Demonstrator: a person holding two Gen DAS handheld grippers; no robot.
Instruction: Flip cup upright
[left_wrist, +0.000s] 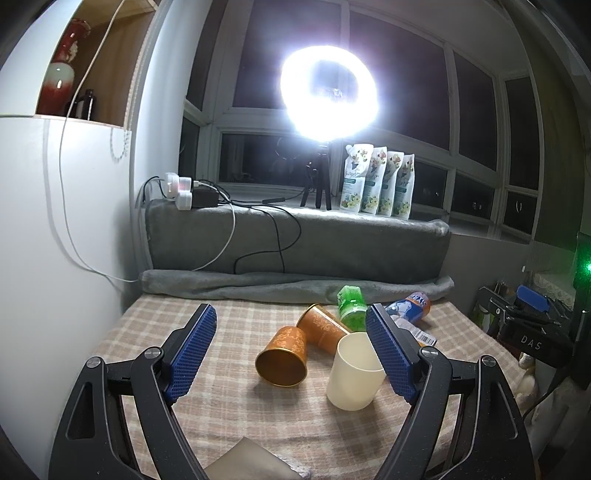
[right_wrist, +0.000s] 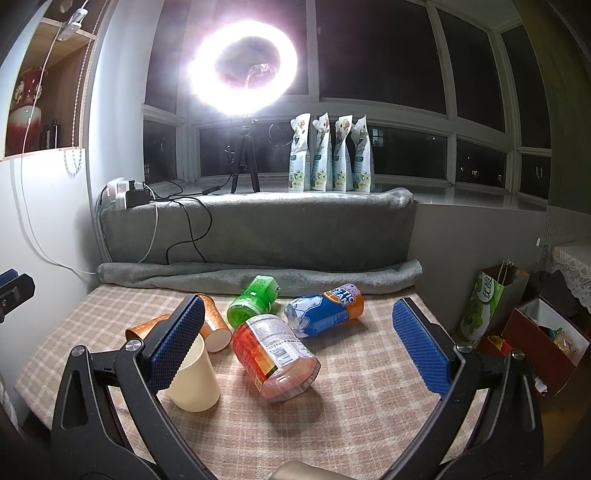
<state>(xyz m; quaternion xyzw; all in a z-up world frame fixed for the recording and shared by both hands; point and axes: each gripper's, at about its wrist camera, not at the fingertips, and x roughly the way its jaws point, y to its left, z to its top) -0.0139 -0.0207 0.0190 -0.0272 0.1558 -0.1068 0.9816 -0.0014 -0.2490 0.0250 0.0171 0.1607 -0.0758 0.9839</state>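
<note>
Clutter is the main hazard here. Two orange patterned cups lie on their sides on the checked worktop (left_wrist: 155, 325): the nearer orange cup (left_wrist: 282, 356) with its mouth toward the left wrist camera, the farther orange cup (left_wrist: 321, 325) just behind it and touching or nearly so. A cream cup (left_wrist: 354, 373) already stands upright just beside them.

The left gripper (left_wrist: 295, 350) is spread wide and holds nothing; the right gripper (right_wrist: 299, 343) is likewise wide apart and empty.

Reaching for either fallen cup could nudge the cream cup over, since it stands by the left gripper's right finger. A round cup on its side may also roll away when touched, or push its neighbour into the green bottle (right_wrist: 253, 301).

Readable writing: the blue-and-orange bottle (right_wrist: 325, 308) shows "CTIC" over "EAN"; the green bag (right_wrist: 484, 302) carries Chinese characters; "DAS" appears on black gear at the left view's right edge.
</note>
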